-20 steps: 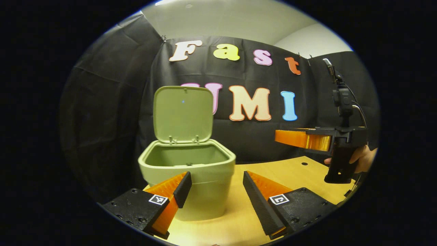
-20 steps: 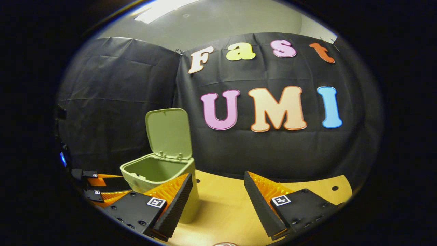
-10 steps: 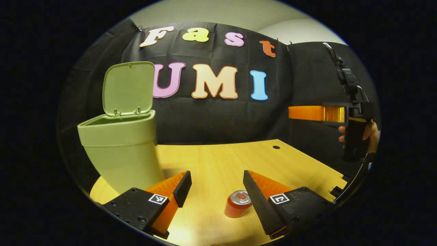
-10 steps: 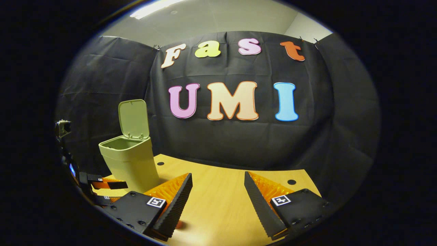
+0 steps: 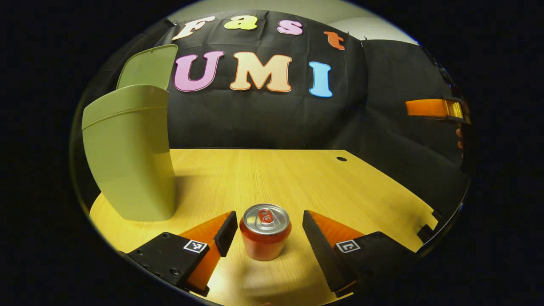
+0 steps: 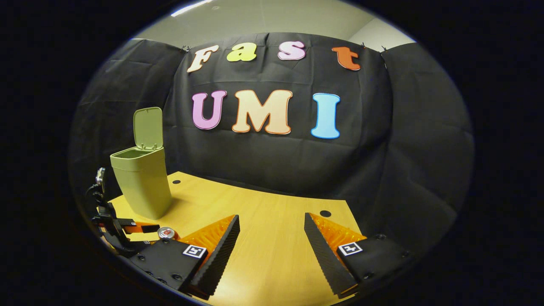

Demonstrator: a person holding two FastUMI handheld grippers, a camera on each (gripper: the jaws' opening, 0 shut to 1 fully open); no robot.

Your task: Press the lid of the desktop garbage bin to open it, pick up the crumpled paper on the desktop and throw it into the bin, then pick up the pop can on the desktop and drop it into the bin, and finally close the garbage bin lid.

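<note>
Standing upright on the wooden desk [image 5: 297, 178], pop can [image 5: 265, 231] between the spread left gripper [image 5: 267, 225] fingers (untouched); bin [image 5: 127, 157] lid up; right gripper [image 6: 272, 238] fingers apart.

Wooden table [image 5: 272, 174] under my hands, light yellowish grain, two small dark round holes near its far edge. Green bin [image 5: 127, 153] stands toward the far left corner, lid up, casting a shadow onto the wood on its right. Red can [image 5: 265, 231] stands upright near the front edge, silver top up, apart from the bin. In my right gripper view the can [image 6: 166, 233] sits in front of the bin [image 6: 142, 180].
</note>
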